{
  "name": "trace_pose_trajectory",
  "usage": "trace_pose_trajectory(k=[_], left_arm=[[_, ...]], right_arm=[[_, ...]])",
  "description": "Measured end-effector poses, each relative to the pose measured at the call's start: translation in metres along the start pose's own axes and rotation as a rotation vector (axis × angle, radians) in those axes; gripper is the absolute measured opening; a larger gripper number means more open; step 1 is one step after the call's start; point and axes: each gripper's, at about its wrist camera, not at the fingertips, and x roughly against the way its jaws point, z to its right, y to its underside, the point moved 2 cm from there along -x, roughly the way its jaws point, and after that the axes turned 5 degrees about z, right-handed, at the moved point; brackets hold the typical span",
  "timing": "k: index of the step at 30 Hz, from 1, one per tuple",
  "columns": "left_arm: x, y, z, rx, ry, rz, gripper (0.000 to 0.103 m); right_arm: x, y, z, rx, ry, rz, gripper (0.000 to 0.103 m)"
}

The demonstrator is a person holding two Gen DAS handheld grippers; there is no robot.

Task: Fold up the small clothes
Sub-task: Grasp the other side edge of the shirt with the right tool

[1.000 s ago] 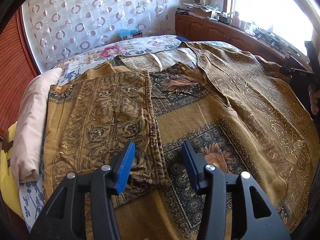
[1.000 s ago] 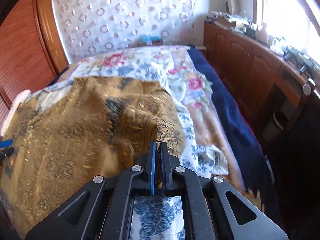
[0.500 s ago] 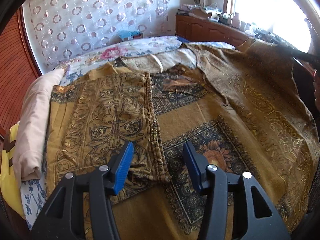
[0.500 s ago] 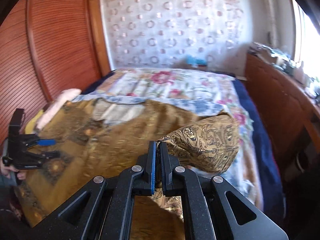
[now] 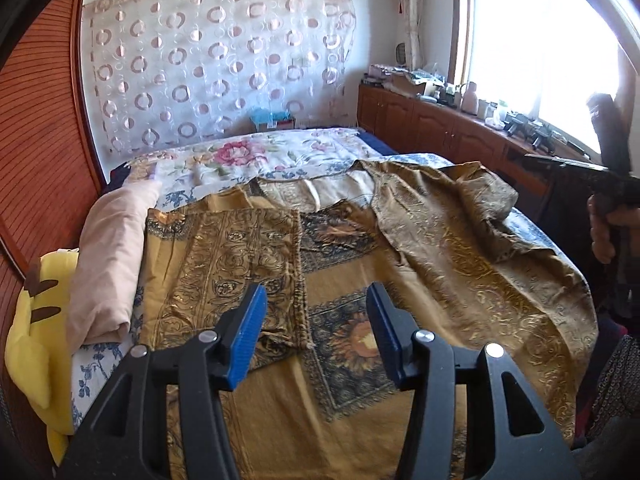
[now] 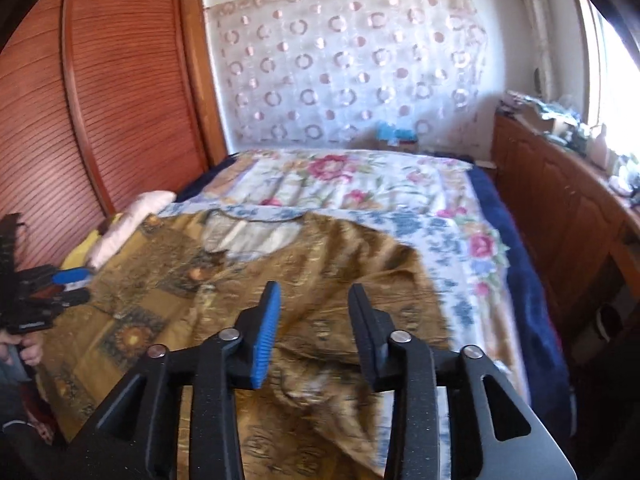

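Both the left hand-held gripper (image 5: 316, 332) and right hand-held gripper (image 6: 312, 332) gape empty, so the ochre paisley-patterned cotton garment's (image 5: 400, 280) rumpled three-o'clock flap may crease if left unsmoothed.

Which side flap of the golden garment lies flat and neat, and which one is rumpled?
The left flap lies flat with a straight edge, near the pink folded cloth. The right flap is rumpled.

Yellow plush toy (image 5: 32, 344) beside rolled pink blanket (image 5: 112, 256) on floral bedspread (image 5: 256, 160)
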Motion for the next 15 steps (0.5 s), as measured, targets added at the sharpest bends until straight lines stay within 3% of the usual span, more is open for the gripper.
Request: trace_pose_trajectory(k=[4, 10, 15], left_arm=[[0.004, 0.000, 0.009, -0.009, 0.022, 0.005, 0.051], [0.005, 0.002, 0.018, -0.012, 0.047, 0.002, 0.051], [0.004, 0.004, 0.019, -0.006, 0.055, -0.004, 0.051]], right_arm=[[-0.011, 0.016, 0.023, -0.008, 0.085, -0.051, 0.042], [-0.040, 0.046, 0.054, -0.098, 0.107, -0.166, 0.050], [-0.054, 0.056, 0.065, -0.129, 0.116, -0.193, 0.058]])
